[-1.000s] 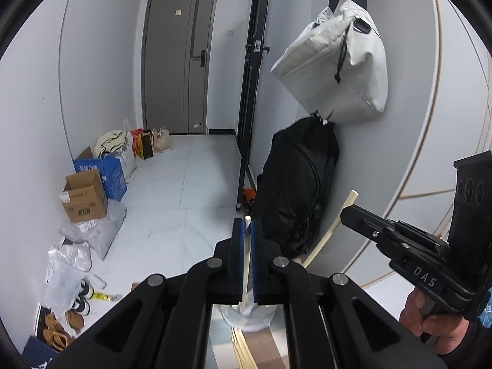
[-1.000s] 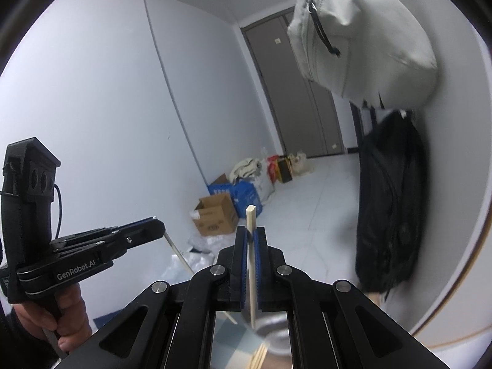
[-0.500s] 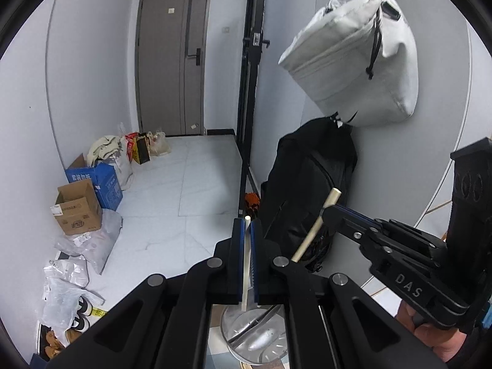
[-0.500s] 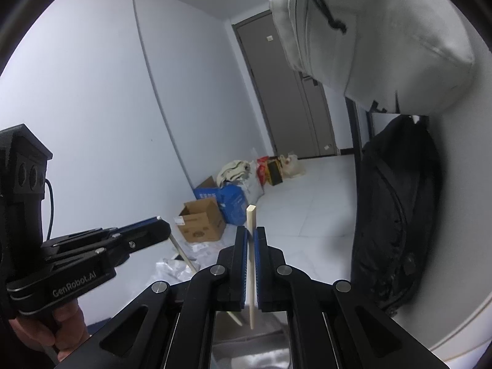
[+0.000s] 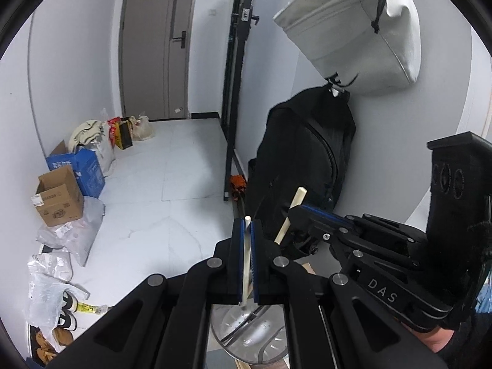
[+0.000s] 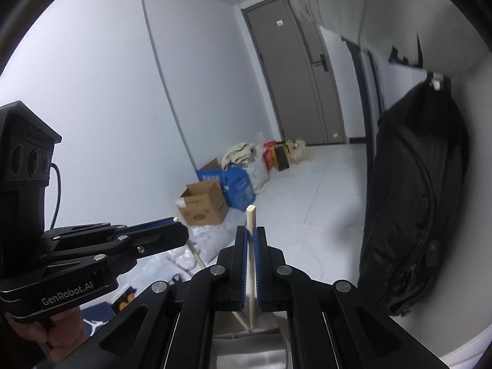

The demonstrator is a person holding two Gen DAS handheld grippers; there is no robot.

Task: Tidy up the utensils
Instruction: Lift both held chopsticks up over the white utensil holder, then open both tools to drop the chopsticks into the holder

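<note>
Left gripper [image 5: 247, 230] and right gripper [image 6: 251, 240] each have fingers clamped on one upright chopstick [image 5: 246, 264] [image 6: 251, 221], both held above a metal bowl [image 5: 246, 335].

In the left wrist view we see the round perforated metal dish [image 5: 261, 338] below our left gripper [image 5: 247, 240], the right gripper [image 5: 299, 212] to its right. Behind them a black backpack [image 5: 307, 166] stands against the wall under a hanging pale canvas bag [image 5: 353, 30]. Cardboard boxes [image 5: 60, 196] line the left wall before the grey door [image 5: 153, 43].
</note>
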